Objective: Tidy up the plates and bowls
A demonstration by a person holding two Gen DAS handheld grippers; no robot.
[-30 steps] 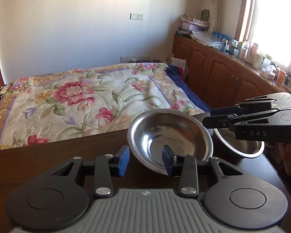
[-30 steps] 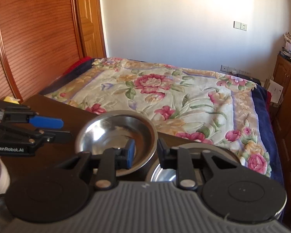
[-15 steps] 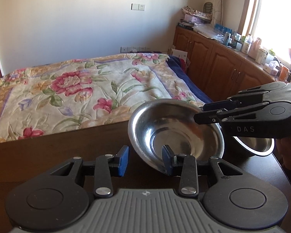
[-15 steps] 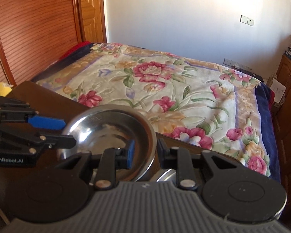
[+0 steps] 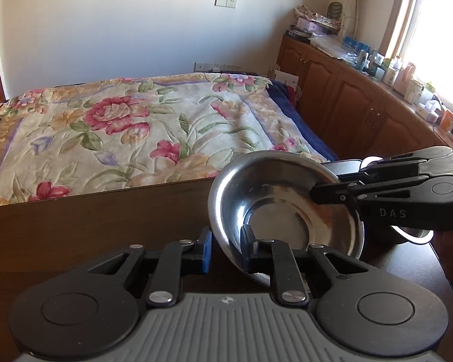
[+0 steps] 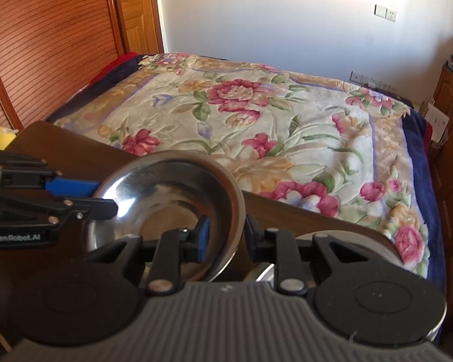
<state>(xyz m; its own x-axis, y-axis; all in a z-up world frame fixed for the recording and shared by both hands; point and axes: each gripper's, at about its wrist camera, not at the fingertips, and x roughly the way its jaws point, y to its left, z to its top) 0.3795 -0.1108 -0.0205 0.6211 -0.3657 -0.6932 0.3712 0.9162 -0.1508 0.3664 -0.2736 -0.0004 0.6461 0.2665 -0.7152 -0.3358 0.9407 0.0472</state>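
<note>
A shiny steel bowl (image 5: 287,205) is tilted and lifted above the dark wooden table (image 5: 90,226). My left gripper (image 5: 226,249) has its fingers on either side of the bowl's near rim, shut on it. My right gripper (image 6: 225,236) holds the opposite rim the same way, with the bowl (image 6: 169,202) to its left. The right gripper also shows in the left wrist view (image 5: 323,187), reaching over the bowl's far edge. A second steel bowl (image 5: 413,235) sits on the table behind the right gripper; its rim shows in the right wrist view (image 6: 262,271).
A bed with a floral blanket (image 5: 130,132) lies just beyond the table's far edge. Wooden cabinets (image 5: 362,111) with clutter run along the right wall. A wooden wardrobe (image 6: 45,45) stands at left. A yellow object (image 6: 0,138) sits at the table's left.
The bowl has risen off the table and tilted, moving right towards the second bowl. The left gripper's fingers have closed on its rim. Both grippers travel with it.
</note>
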